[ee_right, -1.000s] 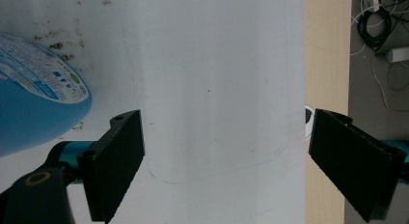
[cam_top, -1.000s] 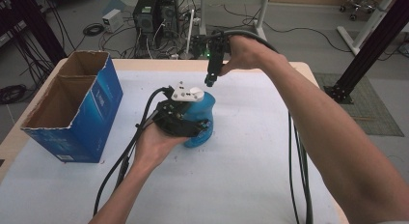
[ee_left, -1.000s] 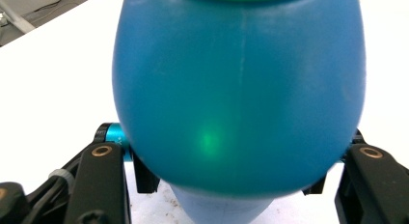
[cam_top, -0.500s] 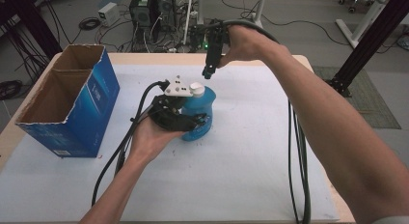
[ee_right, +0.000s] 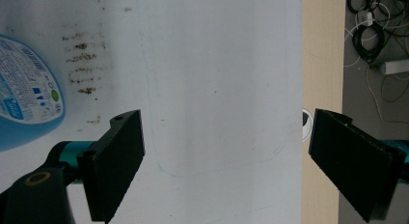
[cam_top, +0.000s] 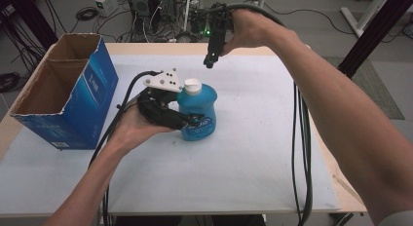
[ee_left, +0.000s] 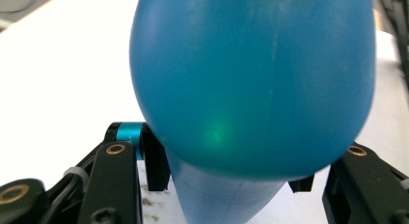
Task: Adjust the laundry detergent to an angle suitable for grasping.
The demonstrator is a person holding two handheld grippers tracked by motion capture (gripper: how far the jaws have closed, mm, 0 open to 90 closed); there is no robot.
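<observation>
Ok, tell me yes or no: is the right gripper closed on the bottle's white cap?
No: the right gripper hangs in the air above and beyond the white cap of the blue bottle, jaws spread wide with nothing between them.

My left gripper (cam_top: 187, 121) sits low over the table, my left hand (cam_top: 129, 128) cupped beneath it, its jaws clamped on something between them — forearm coming in from the lower left. My right gripper (cam_top: 210, 62) hangs high at the far side, pointing down, jaws spread wide — my right arm stretched forward, wrist bent.
</observation>
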